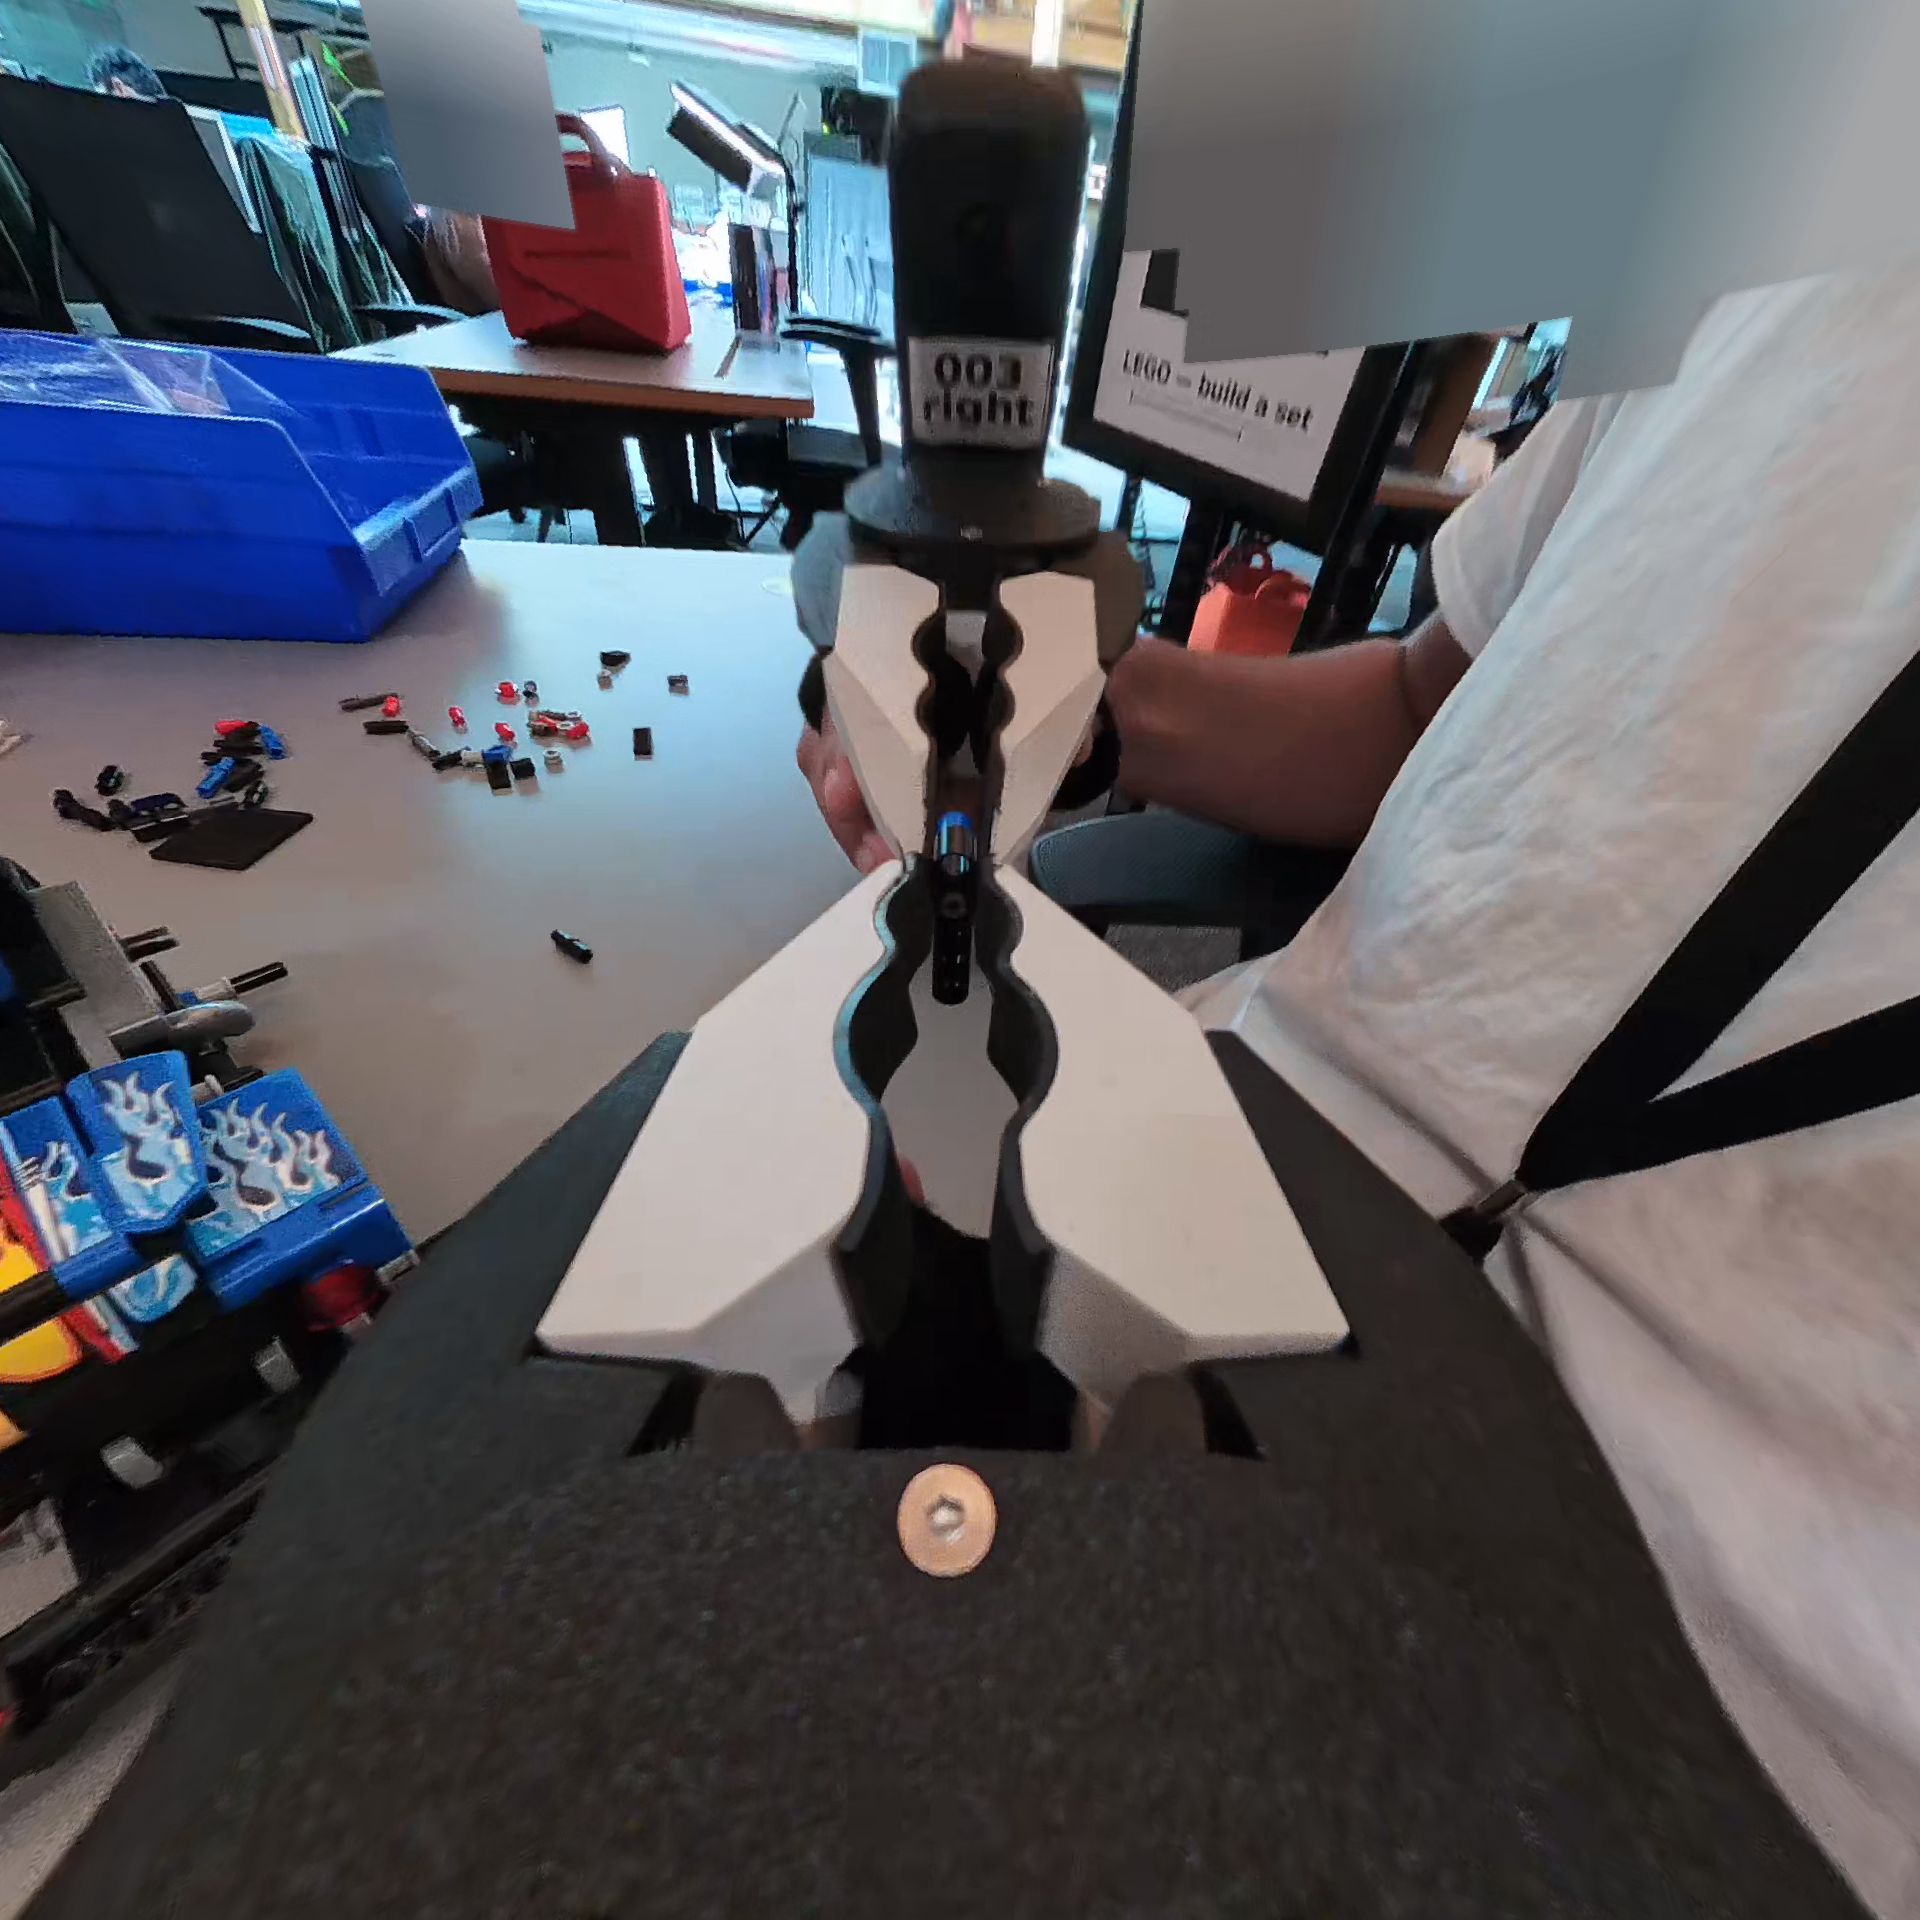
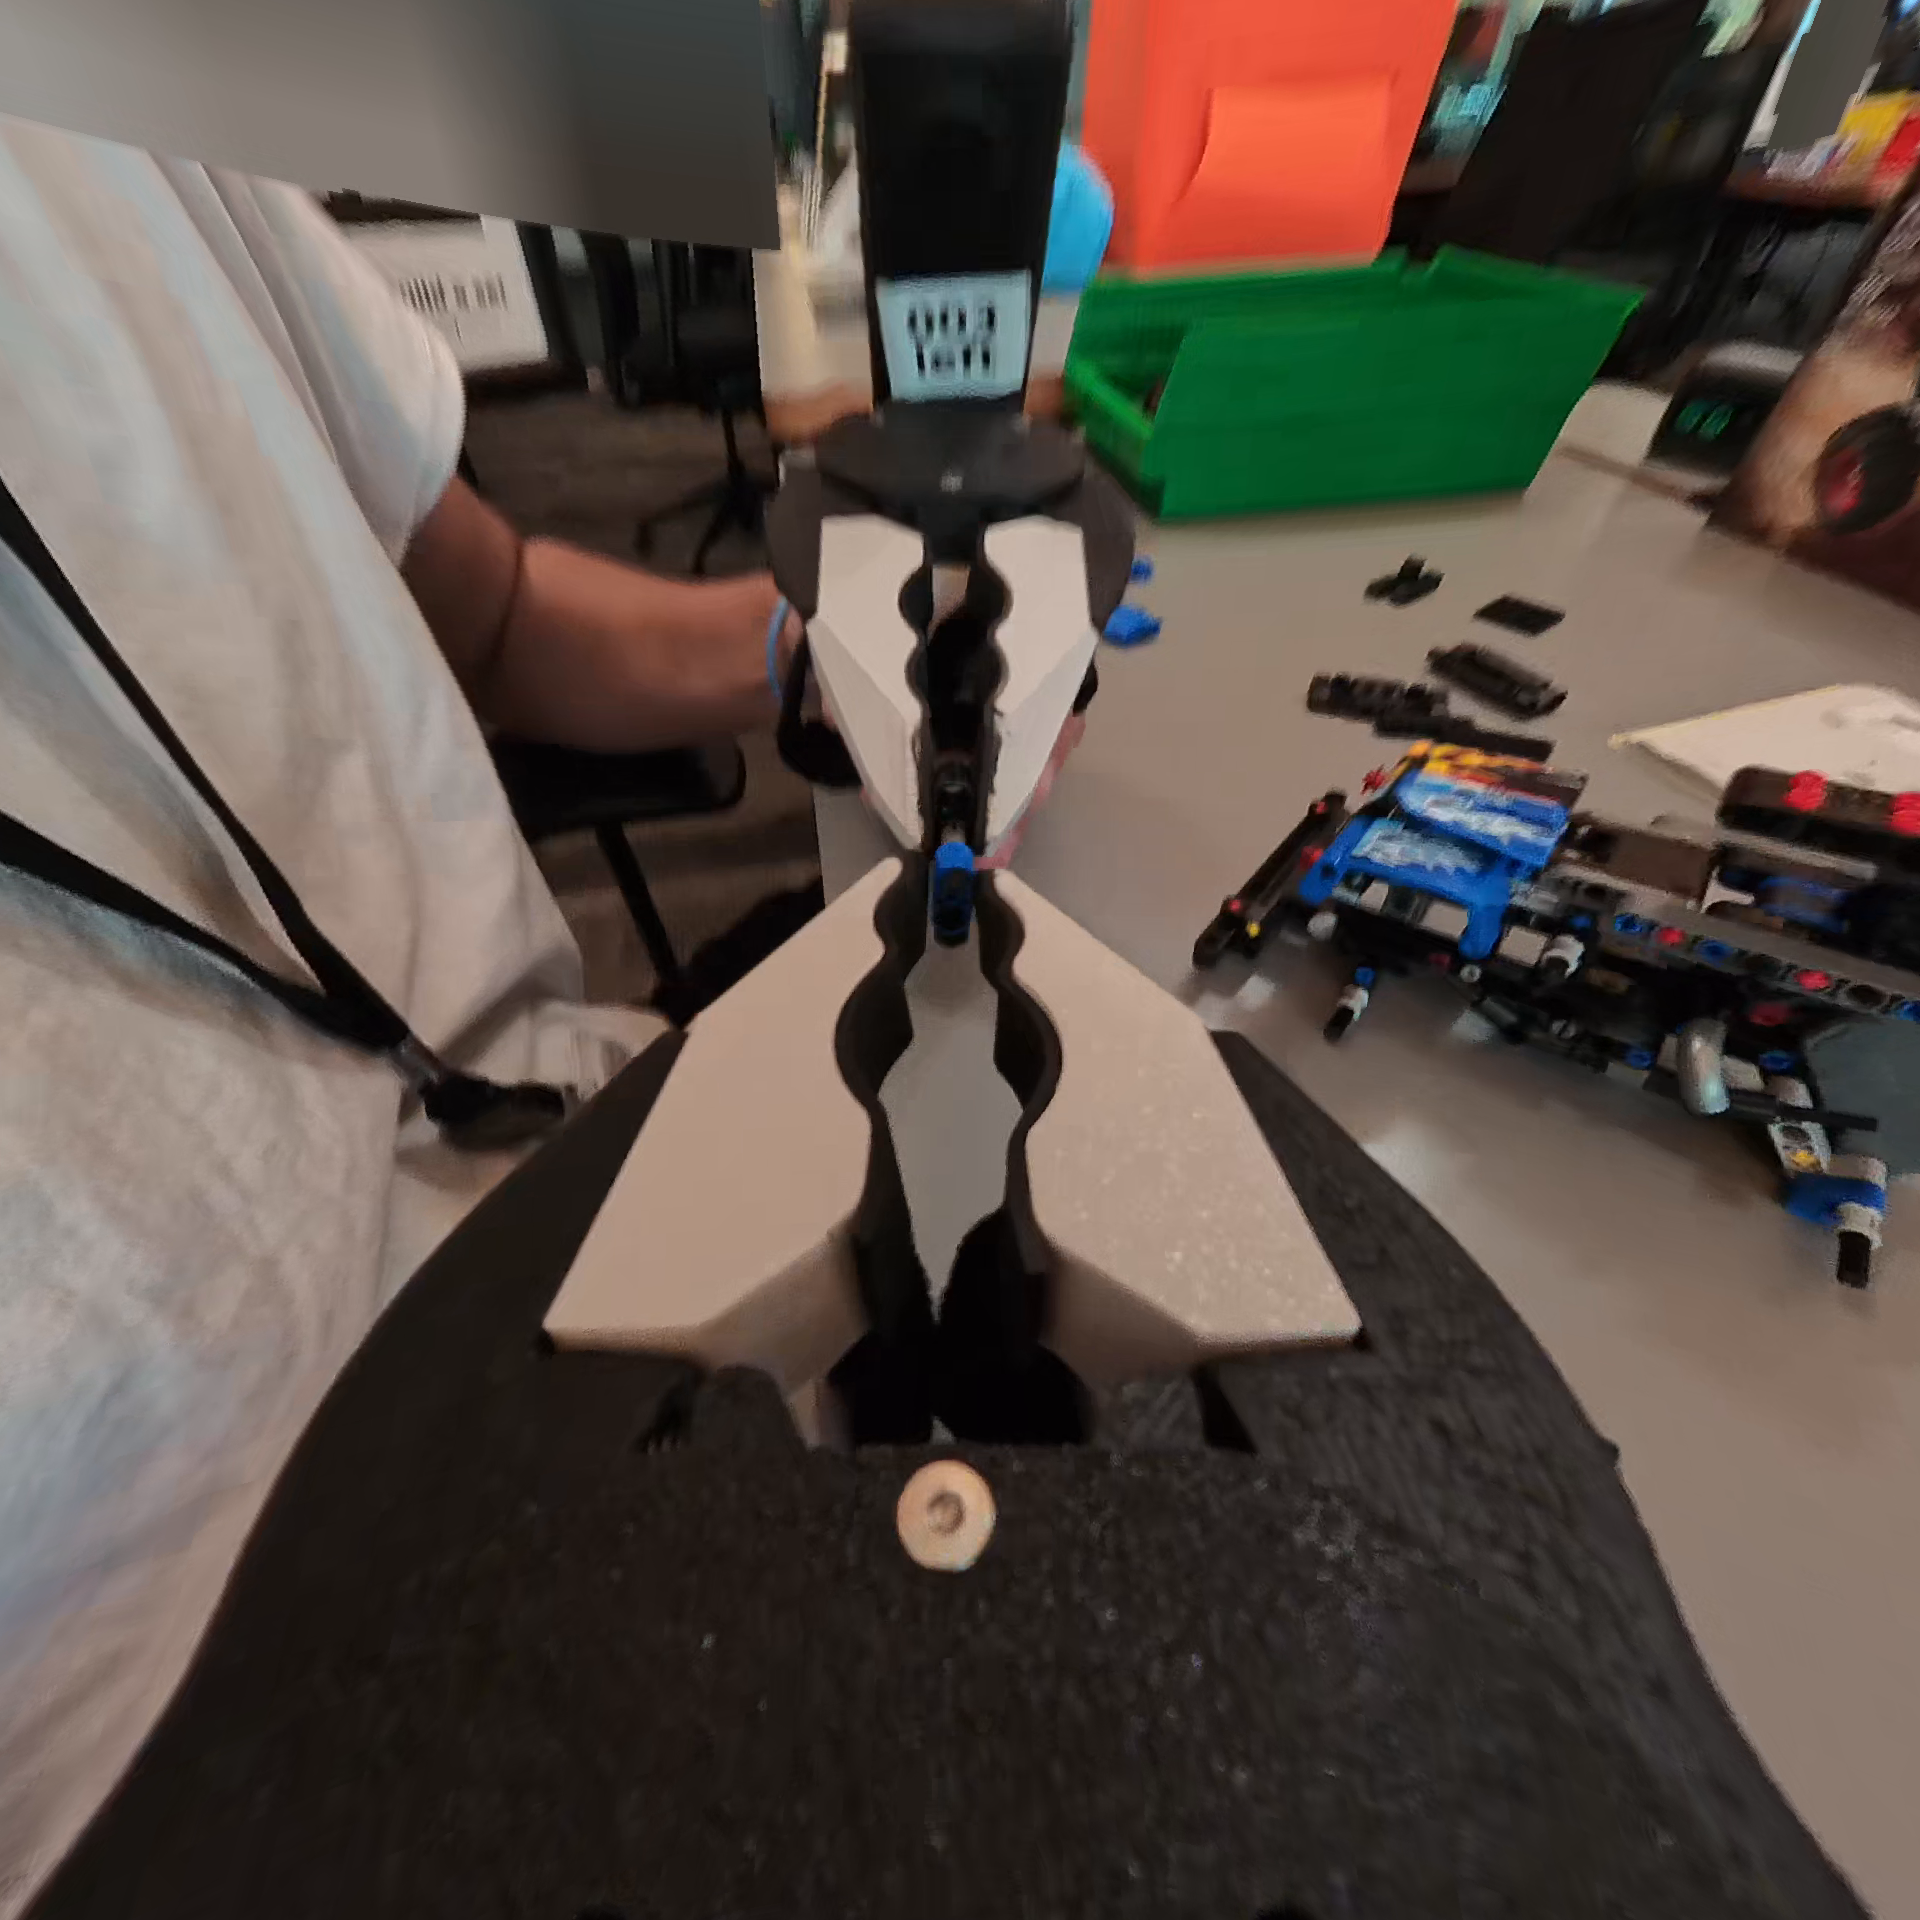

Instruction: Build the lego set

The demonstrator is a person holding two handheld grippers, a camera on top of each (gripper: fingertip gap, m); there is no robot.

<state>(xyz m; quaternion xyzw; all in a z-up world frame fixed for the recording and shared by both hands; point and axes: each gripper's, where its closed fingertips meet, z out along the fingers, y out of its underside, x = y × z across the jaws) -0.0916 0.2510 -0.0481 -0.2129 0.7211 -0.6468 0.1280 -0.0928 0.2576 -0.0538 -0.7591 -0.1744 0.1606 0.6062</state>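
Observation:
My left gripper (image 1: 951, 896) is shut on a short black Lego beam (image 1: 951, 951) that stands upright between its pads. My right gripper (image 2: 952, 896) is shut on a small blue pin (image 2: 953, 871). The two grippers face each other tip to tip above the table's near edge. The blue pin (image 1: 954, 837) meets the end of the black beam (image 2: 951, 792). The right gripper (image 1: 953, 810) shows opposite in the left wrist view, and the left gripper (image 2: 951, 821) in the right wrist view. The partly built black and blue Lego vehicle (image 2: 1558, 914) lies on the table (image 2: 1351, 1299); it also shows in the left wrist view (image 1: 156, 1195).
Several loose small pieces (image 1: 488, 727) lie scattered on the table (image 1: 520, 935) near a blue bin (image 1: 208, 478). A green bin (image 2: 1351, 384), black beams (image 2: 1455, 686) and a white paper (image 2: 1787, 727) lie beyond the vehicle. The person's white shirt (image 1: 1558, 831) is close beside both grippers.

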